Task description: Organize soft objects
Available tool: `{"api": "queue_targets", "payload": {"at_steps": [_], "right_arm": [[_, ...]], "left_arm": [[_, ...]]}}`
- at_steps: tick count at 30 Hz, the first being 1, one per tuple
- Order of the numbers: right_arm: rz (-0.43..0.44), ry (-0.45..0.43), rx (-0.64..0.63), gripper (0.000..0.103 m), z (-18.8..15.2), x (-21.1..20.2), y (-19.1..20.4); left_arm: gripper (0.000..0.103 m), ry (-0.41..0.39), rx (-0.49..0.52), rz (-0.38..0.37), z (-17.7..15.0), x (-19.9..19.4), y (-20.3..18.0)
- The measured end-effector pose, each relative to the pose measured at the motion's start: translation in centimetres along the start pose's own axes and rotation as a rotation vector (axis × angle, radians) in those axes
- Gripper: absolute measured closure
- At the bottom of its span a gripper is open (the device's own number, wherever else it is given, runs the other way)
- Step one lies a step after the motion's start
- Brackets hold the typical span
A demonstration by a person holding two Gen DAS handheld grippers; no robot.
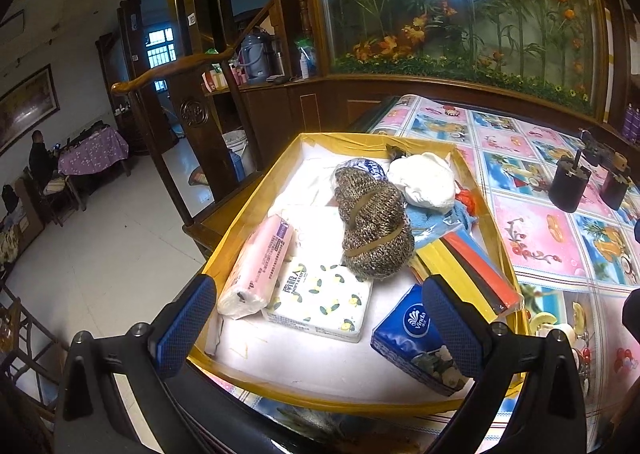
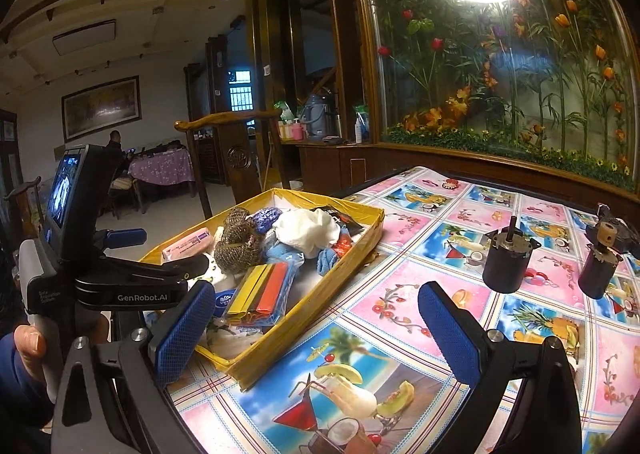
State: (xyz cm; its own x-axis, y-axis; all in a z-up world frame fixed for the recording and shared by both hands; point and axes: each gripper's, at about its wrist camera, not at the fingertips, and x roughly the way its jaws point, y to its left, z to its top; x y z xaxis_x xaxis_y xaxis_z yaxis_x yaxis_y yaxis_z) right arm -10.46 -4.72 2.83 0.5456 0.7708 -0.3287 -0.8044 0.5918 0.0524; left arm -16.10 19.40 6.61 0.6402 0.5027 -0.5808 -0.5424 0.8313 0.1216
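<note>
Knit bundle [image 1: 374, 232] speckled brown, banded, in yellow tray [image 1: 256, 194], both tools [image 1: 320, 328] [image 2: 318, 334] spread wide, empty.

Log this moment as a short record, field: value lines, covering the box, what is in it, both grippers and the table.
container: yellow-edged box on a table with a fruit-print cover
contents: pink roll, lemon-print tissue pack, blue Vinda tissue pack, brown knitted bundle, white cloth, striped cloth pack, blue cloth
left gripper: open, empty, over the box's near end
right gripper: open, empty, over the table beside the box
also on table: two dark cylindrical motors, outside the box
</note>
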Motion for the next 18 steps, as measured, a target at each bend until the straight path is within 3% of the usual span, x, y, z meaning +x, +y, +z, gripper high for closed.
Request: {"api": "queue_targets", "payload": {"at_steps": [18], "right_arm": [[-0.008, 0.008, 0.010, 0.000, 0.07, -0.19, -0.24]], "left_arm": [[0.000, 0.002, 0.019, -0.002, 0.04, -0.06, -0.51]]}}
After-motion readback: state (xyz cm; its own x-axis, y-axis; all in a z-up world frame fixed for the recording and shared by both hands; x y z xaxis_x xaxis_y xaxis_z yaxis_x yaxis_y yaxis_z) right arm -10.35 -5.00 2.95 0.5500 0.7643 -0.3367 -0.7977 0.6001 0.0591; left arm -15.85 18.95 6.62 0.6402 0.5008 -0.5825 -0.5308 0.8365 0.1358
